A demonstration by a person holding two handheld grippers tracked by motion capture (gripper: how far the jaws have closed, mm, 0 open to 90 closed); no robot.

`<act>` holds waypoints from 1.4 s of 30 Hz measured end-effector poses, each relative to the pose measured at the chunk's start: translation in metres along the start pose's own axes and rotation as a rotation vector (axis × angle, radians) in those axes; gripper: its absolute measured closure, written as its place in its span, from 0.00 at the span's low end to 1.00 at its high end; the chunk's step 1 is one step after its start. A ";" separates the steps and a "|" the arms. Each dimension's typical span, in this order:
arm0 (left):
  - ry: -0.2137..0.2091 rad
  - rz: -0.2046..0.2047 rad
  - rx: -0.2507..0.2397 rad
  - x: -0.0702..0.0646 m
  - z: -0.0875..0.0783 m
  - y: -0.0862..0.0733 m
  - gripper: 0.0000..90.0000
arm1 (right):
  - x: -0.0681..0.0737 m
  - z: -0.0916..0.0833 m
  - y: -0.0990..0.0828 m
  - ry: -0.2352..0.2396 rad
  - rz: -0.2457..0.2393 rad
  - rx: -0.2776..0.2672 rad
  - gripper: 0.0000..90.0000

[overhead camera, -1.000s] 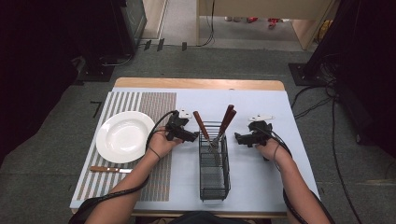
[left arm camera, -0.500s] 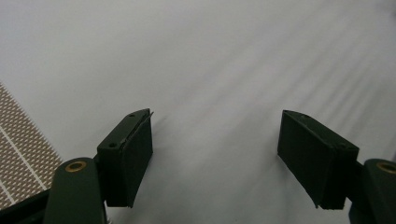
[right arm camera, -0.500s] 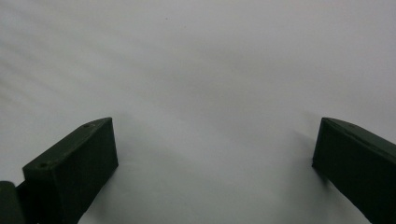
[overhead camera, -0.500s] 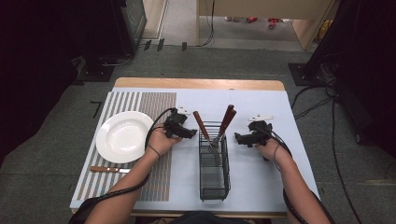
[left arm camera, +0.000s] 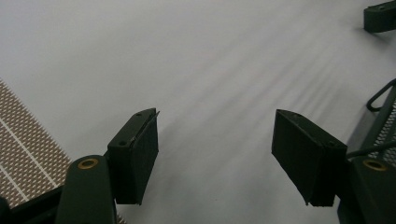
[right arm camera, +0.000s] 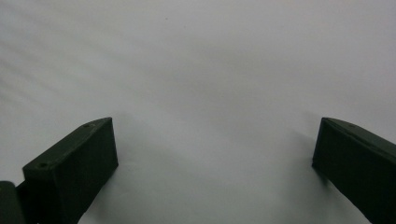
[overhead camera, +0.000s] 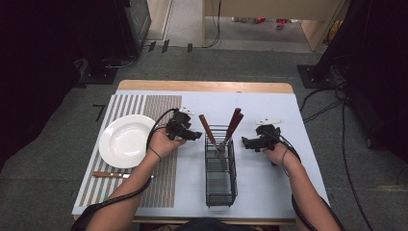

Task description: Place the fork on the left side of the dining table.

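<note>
A black wire caddy (overhead camera: 220,171) stands mid-table with three brown-handled utensils (overhead camera: 235,123) leaning in its far end. My left gripper (overhead camera: 196,136) hovers just left of it, jaws apart over bare table, nothing between them; they have just been closing. In the left gripper view the left gripper (left arm camera: 215,154) has the caddy's edge (left arm camera: 380,116) at the right. My right gripper (overhead camera: 244,142) sits right of the caddy, pointing toward it, open and empty. The right gripper view has the right gripper (right arm camera: 215,163) spread wide over blank tabletop.
A white plate (overhead camera: 126,140) lies on the striped placemat (overhead camera: 166,187) at the left. A brown-handled knife (overhead camera: 111,174) rests on the mat in front of the plate. Cables trail from both grippers along the forearms. The table's wooden far edge (overhead camera: 204,86) borders grey floor.
The left gripper has shifted very slightly; both hands otherwise hold their places beside the caddy. Nothing on the table has moved.
</note>
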State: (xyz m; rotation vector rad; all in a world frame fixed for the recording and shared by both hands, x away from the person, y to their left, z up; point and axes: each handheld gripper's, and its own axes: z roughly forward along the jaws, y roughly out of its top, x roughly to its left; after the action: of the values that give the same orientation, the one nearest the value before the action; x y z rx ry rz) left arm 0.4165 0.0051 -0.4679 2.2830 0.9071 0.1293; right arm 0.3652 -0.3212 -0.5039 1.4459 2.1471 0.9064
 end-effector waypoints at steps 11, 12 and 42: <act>-0.052 -0.001 0.004 -0.001 -0.012 0.005 0.35 | 0.000 0.000 0.000 0.000 0.001 0.001 0.00; -0.058 -0.003 0.001 -0.001 -0.014 0.006 0.36 | 0.000 0.000 0.000 0.000 0.001 -0.001 0.00; -0.135 0.004 -0.063 0.001 -0.068 0.025 0.36 | 0.000 0.000 0.000 0.000 0.001 0.000 0.00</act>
State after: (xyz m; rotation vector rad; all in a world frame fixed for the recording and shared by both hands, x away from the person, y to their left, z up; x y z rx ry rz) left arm 0.4094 0.0299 -0.4001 2.2066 0.8179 0.0048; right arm 0.3651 -0.3210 -0.5039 1.4472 2.1468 0.9063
